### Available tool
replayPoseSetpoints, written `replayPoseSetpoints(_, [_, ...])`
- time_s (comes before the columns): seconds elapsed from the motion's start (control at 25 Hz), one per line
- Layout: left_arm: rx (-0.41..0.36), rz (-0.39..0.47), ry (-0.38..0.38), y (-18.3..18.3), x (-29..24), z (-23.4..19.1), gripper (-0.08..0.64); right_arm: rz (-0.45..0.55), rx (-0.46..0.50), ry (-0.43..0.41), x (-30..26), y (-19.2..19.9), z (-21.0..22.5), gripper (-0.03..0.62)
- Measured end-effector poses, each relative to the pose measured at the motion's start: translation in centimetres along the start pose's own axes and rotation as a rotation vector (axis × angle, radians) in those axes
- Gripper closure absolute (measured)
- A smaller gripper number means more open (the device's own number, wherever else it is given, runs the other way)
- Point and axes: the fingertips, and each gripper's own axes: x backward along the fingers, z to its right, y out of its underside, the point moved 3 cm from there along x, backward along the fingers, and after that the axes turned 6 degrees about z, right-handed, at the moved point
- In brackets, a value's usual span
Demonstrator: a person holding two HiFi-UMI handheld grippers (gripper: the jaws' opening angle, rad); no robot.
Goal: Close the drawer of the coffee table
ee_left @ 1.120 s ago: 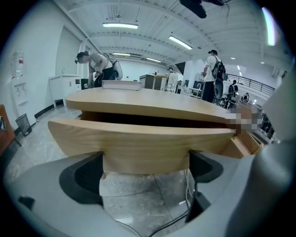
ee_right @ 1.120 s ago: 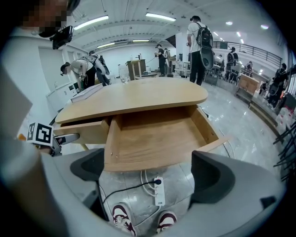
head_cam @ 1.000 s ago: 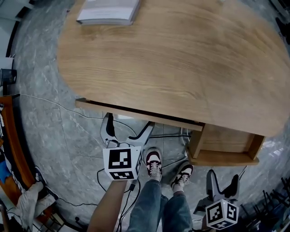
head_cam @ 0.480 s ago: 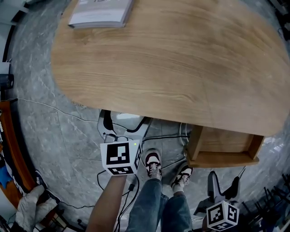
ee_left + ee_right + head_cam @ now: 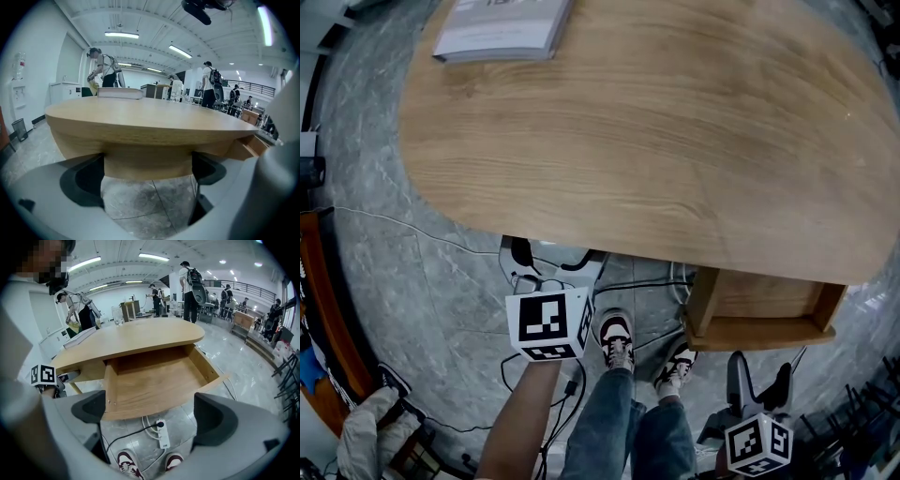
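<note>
Open drawer (image 5: 154, 380) juts out above power strip (image 5: 162, 433) lying on floor (image 5: 185, 420)

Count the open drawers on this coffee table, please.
1. The open drawer sticks out from under the tabletop on the person's right, facing the right gripper, and looks empty. Another drawer, if shut, may be hidden under the tabletop.

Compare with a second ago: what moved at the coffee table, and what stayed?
The left drawer, sticking out under the tabletop's near edge a second ago, slid fully in. The left gripper followed it forward, jaws apart, gripping nothing. The right drawer stayed open, the right gripper stayed low, open and empty, and the book stayed put.
</note>
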Motion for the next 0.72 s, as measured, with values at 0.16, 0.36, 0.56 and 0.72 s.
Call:
replayPoseSetpoints(0.16, [0.001, 0.014, 0.001, -0.23, -0.48, 0.01, -0.017, -0.001, 0.004, 0.002, -0.15, -0.10, 0.17, 0.005])
replayPoseSetpoints(0.36, [-0.003, 0.035, -0.001, -0.25, -0.57, -0.10, -0.017, -0.001, 0.005, 0.000, -0.45, -0.27, 0.38, 0.005])
replayPoseSetpoints(0.56, [-0.004, 0.032, -0.002, -0.01, -0.63, -0.13, -0.017, 0.002, 0.000, -0.006, -0.51, -0.09, 0.49, 0.005])
replayPoseSetpoints(0.72, [-0.011, 0.028, -0.007, -0.13, -0.50, -0.07, -0.015, 0.007, -0.004, -0.012, -0.13, -0.05, 0.94, 0.005])
